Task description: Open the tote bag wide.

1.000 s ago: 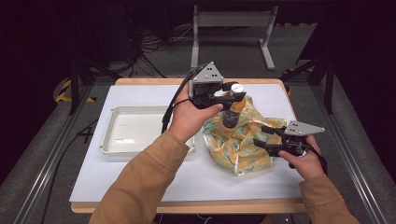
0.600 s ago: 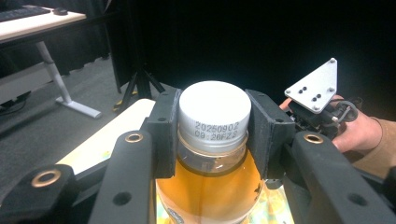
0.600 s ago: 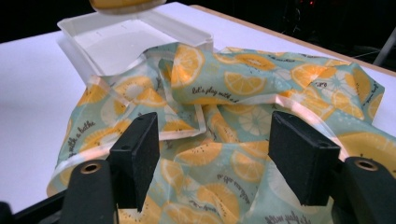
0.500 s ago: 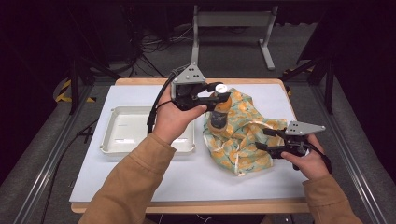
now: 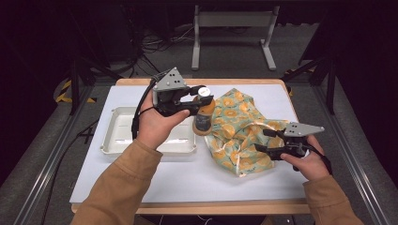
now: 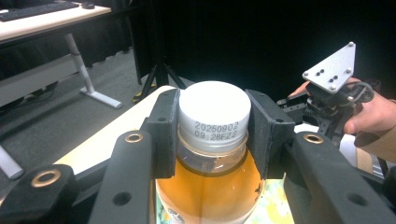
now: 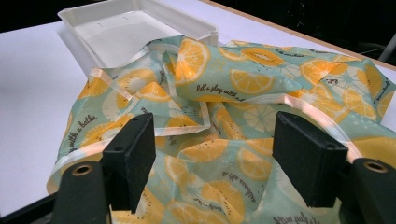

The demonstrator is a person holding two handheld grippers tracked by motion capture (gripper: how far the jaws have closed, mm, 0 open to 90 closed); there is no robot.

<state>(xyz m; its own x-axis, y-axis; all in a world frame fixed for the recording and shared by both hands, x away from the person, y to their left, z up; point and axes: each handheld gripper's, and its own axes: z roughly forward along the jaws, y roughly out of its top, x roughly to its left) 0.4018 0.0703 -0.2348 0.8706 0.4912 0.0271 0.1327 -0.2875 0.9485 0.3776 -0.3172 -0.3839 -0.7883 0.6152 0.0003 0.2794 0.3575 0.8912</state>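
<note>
Above the white worktop (image 5: 141,183), in the high view, the left gripper (image 5: 197,104) holds a bottle (image 5: 202,119) of amber drink by its neck, lifted over the gap between the white tray (image 5: 117,136) and the orange-print cloth bag (image 5: 239,136). The bottle hangs nearly upright, white cap (image 5: 203,91) uppermost, its long axis running down toward the worktop and its base tipped slightly toward the person. The right gripper (image 5: 267,140) lies low at the bag's near right edge.

In the left gripper view, the jaws clamp just under and around the cap (image 6: 214,112), which bears a printed date code; the amber body (image 6: 210,186) drops away below.

In the right gripper view, the jaws stand wide and have just been opening, with the crumpled bag (image 7: 224,116) beneath and between them, not pinched. The tray (image 7: 135,28) sits beyond the bag.
</note>
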